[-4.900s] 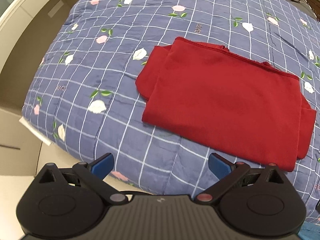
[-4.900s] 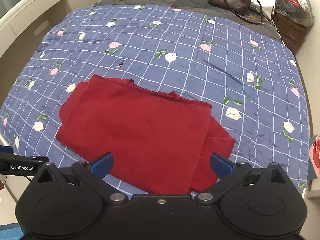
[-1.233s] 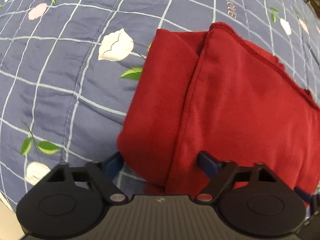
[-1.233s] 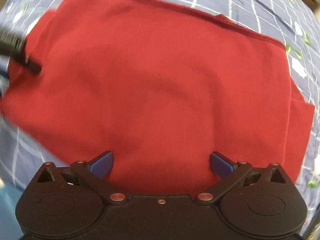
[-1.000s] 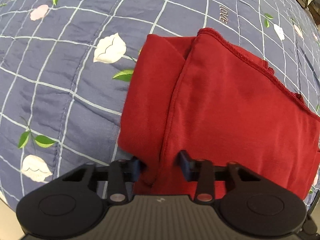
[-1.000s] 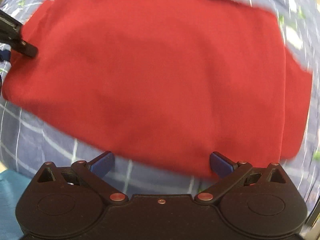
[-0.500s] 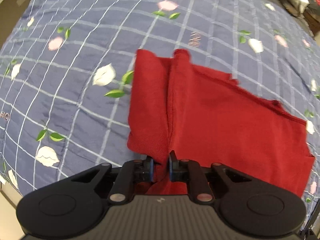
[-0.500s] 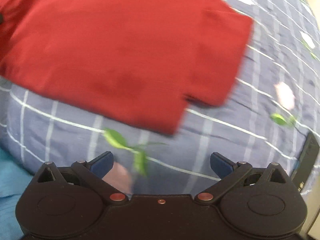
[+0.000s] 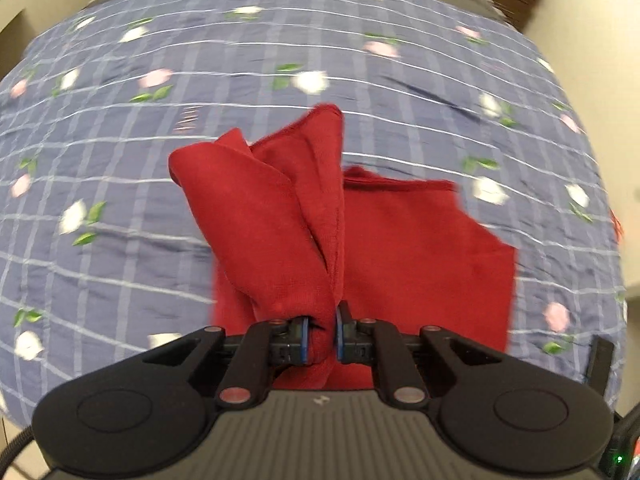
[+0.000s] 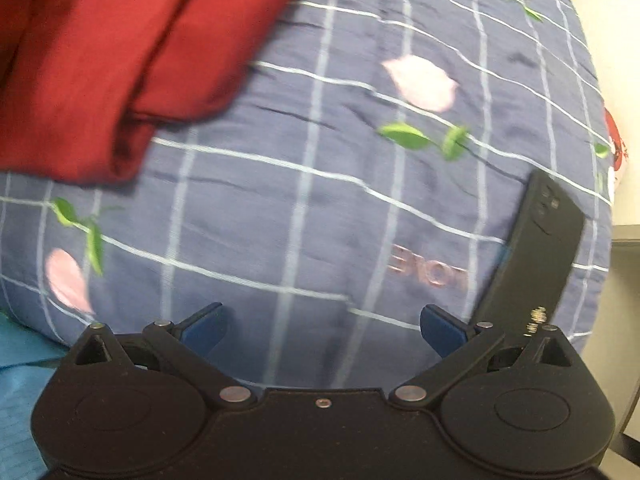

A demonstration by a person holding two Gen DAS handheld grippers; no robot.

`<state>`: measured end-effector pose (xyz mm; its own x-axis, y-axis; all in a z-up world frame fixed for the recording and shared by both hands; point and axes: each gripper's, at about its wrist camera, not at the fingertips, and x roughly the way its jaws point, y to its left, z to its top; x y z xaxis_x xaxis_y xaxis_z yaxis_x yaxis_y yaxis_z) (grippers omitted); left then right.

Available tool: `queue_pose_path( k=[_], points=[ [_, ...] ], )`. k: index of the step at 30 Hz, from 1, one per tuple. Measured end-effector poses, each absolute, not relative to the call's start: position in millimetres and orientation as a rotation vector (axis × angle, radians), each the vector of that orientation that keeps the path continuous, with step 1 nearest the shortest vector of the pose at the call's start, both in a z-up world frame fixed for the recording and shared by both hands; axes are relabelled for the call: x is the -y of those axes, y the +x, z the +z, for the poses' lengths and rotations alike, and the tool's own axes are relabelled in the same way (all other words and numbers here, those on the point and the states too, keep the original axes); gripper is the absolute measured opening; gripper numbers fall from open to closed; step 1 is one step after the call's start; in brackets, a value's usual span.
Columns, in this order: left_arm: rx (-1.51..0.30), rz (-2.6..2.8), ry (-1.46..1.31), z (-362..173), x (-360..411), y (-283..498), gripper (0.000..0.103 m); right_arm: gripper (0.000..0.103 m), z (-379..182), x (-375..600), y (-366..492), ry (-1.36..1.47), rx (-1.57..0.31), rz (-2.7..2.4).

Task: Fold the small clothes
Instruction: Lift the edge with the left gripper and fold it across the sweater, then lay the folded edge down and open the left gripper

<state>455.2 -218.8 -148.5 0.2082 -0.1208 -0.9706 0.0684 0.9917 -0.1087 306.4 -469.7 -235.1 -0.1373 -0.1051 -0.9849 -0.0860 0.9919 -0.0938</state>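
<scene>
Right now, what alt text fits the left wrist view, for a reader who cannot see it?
The left gripper is shut on a bunched edge of a red garment, lifting that part above the rest, which lies flat on a blue checked floral quilt. The picture is motion-blurred.

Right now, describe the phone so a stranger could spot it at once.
Start from the blue checked quilt with flower prints. Go to its right edge, beside the open right tongs. The phone is the flat black slab, lenses up, the only hard dark object there.
</scene>
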Motion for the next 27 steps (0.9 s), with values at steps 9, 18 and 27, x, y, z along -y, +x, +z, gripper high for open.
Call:
queue_pose_path(
  k=[9, 18, 27],
  points=[
    [-1.386, -0.281, 0.055, -166.8, 321.7, 435.9, 0.012, 0.103, -233.4, 551.9, 268.6, -0.15, -1.732, -0.057],
    [-1.445, -0.298, 0.046, -182.8, 342.7, 417.0, 0.015, 0.103, -242.1, 601.3, 254.0, -0.166, -1.739, -0.032],
    [-1.466, -0.271, -0.12, -176.5, 314.4, 414.7, 0.062, 0.103, -239.6, 558.3, 281.8, -0.195, -1.731, 0.027]
  ],
)
